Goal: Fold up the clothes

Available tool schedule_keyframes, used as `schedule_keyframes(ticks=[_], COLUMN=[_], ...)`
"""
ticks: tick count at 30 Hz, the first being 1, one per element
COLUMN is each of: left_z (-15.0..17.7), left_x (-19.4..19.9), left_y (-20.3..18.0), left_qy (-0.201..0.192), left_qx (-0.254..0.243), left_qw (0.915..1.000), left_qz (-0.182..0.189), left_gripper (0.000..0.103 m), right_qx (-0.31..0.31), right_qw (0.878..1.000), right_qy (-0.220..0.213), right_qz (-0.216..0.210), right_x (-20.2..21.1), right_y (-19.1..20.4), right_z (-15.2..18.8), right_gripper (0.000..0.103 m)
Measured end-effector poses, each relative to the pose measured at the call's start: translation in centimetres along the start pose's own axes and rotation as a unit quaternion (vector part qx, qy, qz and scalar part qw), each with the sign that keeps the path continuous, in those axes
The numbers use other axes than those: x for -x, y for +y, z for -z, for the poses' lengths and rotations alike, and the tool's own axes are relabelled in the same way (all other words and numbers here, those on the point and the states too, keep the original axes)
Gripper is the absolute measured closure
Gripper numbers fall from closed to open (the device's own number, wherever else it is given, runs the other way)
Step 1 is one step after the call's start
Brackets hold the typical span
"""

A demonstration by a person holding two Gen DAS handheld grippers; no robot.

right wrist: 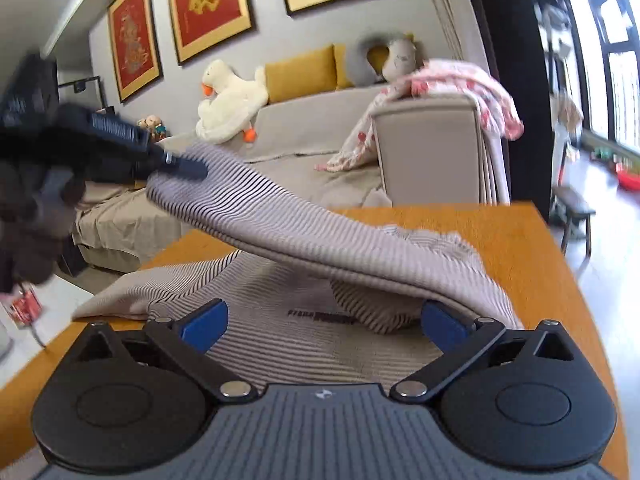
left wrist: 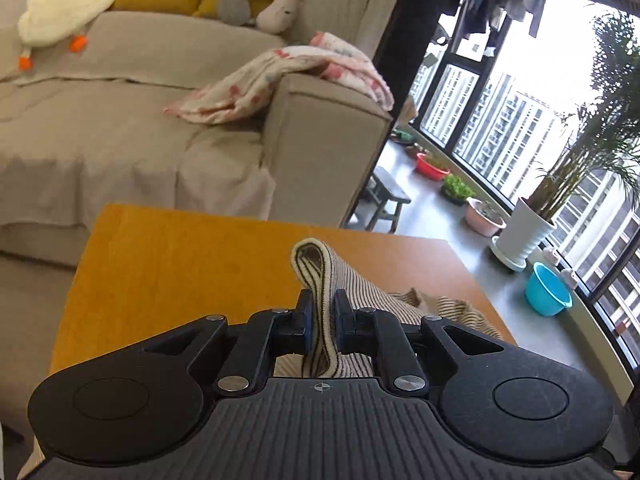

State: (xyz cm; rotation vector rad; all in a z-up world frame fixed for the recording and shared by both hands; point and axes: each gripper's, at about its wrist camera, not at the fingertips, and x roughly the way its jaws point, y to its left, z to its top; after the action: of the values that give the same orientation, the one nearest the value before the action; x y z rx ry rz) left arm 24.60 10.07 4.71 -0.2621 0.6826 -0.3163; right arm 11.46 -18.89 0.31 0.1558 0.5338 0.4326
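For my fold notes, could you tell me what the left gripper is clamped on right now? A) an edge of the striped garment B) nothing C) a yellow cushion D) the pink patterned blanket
A: the left gripper's fingers pinch a folded edge of the striped garment, lifting it above the wooden table.

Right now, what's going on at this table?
A person with a gripper in each hand is folding a striped top on the wooden table. The left gripper is shut on a folded edge, lifting it across the garment. The right gripper is open above the fabric, gripping nothing.
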Motion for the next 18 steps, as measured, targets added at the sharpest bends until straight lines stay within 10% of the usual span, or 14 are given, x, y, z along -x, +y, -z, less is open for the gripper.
schedule_keyframes(ticks=[3, 7, 18], left_z=[1.7, 5.2, 8.7], left_x=[2.1, 4.1, 2.5], left_y=[0.6, -1.3, -3.4], left_qy=[0.01, 0.044, 0.089], left_qx=[0.009, -0.009, -0.021], left_qw=[0.9994, 0.9954, 0.9922], left_qz=[0.03, 0.085, 0.085], left_gripper=[0.091, 0.091, 0.089], right_qx=[0.005, 0.1, 0.058], right_qw=[0.997, 0.995, 0.981], right_qy=[0.04, 0.021, 0.114], right_qz=[-0.069, -0.018, 0.147], right_x=[2.4, 5.2, -10.5], right_y=[0.2, 0.4, -5.9], right_z=[-0.6, -4.8, -7.5], right_gripper=[0.016, 0.056, 0.066])
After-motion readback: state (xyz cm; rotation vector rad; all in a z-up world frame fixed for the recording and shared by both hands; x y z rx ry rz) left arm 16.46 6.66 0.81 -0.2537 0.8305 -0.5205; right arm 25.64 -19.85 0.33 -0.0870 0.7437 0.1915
